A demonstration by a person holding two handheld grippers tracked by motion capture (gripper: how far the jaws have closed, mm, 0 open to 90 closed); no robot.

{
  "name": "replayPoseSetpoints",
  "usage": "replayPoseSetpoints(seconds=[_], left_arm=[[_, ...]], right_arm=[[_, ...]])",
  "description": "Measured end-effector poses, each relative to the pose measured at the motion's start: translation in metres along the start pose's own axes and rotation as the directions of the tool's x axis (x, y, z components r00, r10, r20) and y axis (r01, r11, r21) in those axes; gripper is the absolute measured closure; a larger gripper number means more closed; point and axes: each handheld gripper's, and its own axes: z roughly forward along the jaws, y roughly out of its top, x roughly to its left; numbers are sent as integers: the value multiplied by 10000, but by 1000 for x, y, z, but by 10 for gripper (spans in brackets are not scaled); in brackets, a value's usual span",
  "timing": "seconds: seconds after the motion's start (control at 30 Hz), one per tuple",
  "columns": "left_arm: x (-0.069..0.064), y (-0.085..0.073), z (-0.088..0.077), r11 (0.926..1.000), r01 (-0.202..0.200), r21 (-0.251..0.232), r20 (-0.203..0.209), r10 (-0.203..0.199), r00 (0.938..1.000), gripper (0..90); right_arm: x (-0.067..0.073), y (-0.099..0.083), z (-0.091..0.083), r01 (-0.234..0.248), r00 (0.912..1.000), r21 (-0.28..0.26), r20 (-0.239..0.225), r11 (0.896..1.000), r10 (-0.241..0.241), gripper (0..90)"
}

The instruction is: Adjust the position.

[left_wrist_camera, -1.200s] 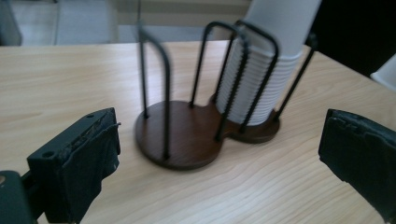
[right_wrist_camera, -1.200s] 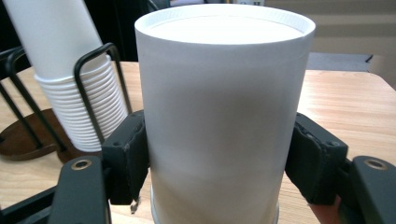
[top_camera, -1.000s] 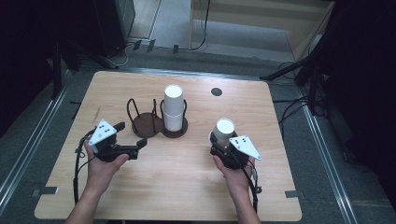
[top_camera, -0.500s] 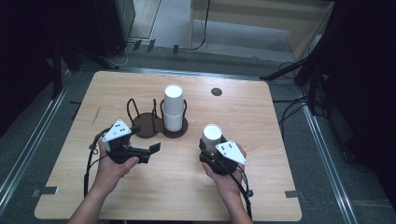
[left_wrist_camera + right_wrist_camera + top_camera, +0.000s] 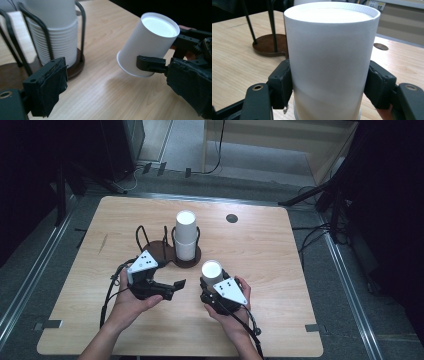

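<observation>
Right gripper [image 5: 212, 281], near centre of the table [image 5: 310, 270]: clamped on an upside-down white paper cup [image 5: 211, 271], held clear of the wood for handover or separating.

Left gripper [image 5: 172, 287], just left: jaws apart, just been closing, nothing between them.

Farther: cup stack [image 5: 185, 235] kept upright in a wire holder [image 5: 150, 240].

Compared with a second ago, both grippers are drawn closer together.

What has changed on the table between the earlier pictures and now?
The right gripper, shut on the white cup, moved left toward the table's middle. The left gripper moved right toward it; its jaws have just been closing a little, with nothing between them. The cup stack in its wire holder stayed where it was, as did the table.
</observation>
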Motion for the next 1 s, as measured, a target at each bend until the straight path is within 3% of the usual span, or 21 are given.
replayPoseSetpoints(seconds=[0.2, 0.4, 0.47, 0.5, 0.53, 0.8, 1.0], left_arm=[[-15, 2, 13, 9991, -242, 337, 736, 216, 9971, 66], [-23, 3, 20, 9976, -399, 572, 1090, 335, 9935, 136], [-25, 4, 21, 9968, -455, 663, 1101, 380, 9932, 156], [-26, 4, 21, 9962, -546, 683, 920, 482, 9946, 156], [-28, 3, 21, 9957, -618, 691, 815, 561, 9951, 218], [-33, 4, 23, 9920, -745, 1020, 1020, 640, 9927, 229], [-33, 5, 25, 9899, -731, 1215, 888, 625, 9941, 269]], right_arm=[[8, -3, -1, 519, 9985, -7, -167, 9987, -519, 321], [14, -5, -4, 1006, 9943, -62, -346, 9949, -1008, 324], [17, -6, -4, 1207, 9917, -74, -438, 9927, -1209, 324], [18, -6, -4, 1374, 9894, -99, -470, 9905, -1377, 323], [22, -7, -5, 1635, 9854, -103, -465, 9865, -1638, 323], [29, -8, -5, 1992, 9782, -117, -577, 9799, -1996, 323], [37, -12, -5, 2560, 9634, -248, -759, 9664, -2572, 321]])
